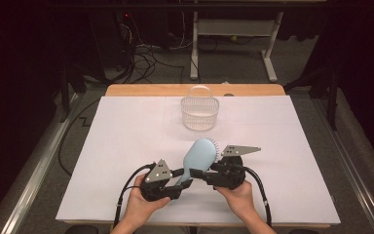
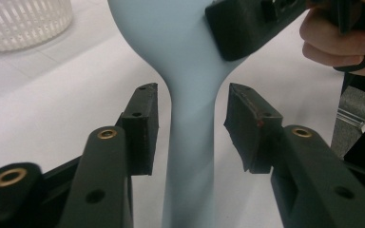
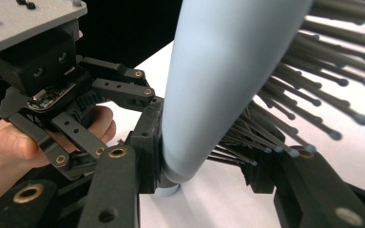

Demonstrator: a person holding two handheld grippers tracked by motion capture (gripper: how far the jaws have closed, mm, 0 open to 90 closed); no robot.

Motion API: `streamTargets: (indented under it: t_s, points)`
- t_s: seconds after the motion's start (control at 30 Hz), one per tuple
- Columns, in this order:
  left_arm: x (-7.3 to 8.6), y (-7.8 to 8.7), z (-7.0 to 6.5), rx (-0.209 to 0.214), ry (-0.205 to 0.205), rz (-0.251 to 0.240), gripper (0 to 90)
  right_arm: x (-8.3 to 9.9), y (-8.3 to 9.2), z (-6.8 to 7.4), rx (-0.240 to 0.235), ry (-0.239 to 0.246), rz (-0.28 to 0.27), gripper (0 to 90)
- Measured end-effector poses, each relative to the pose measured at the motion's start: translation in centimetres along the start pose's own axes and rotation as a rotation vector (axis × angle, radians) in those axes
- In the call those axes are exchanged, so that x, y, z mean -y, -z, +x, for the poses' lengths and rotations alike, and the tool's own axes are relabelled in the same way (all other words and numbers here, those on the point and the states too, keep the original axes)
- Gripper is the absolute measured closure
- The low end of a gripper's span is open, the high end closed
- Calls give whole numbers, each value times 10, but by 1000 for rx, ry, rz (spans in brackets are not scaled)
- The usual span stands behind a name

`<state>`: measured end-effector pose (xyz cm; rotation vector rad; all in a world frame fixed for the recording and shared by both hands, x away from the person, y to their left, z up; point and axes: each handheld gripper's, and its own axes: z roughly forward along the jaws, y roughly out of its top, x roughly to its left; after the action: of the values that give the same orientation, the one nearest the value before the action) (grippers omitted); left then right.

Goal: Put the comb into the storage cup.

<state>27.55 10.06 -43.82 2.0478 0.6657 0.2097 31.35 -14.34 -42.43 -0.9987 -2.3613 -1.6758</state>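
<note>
A light blue hairbrush [image 1: 198, 155] is held up off the white table sheet near the front edge, with its head pointing away and its bristles to the right. My right gripper [image 1: 209, 170] is shut on the brush head [image 3: 218, 71], one pad against the smooth back and the other among the bristles [image 3: 285, 80]. My left gripper [image 1: 185, 178] straddles the handle [image 2: 190, 156] with its jaws open and a gap on each side. In the left gripper view, a jaw of the right gripper [image 2: 247, 28] presses on the head.
A white slatted basket [image 1: 200, 114] with a raised clear handle stands at the back centre of the sheet [image 1: 126, 136]. Desk legs and cables lie on the floor beyond the table's far wooden edge [image 1: 141, 89].
</note>
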Motion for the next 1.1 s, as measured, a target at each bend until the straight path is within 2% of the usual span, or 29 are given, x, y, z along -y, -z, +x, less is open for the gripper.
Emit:
streamTargets:
  t_s: [0.47, 0.67, 0.87, 1.1]
  points:
    - [0, 5, 2, -59, 12, -19, 349, -8, 9, -4, 5, -4, -12, 577]
    - [0, 6, 4, -65, 10, -9, 336, -12, 11, -6, 27, 8, 7, 577]
    - [1, 9, 7, -75, 28, -13, 292, -15, 16, -9, 48, 17, 20, 577]
    - [3, 14, 11, -88, 36, -27, 282, -20, 23, -12, 52, 10, 13, 575]
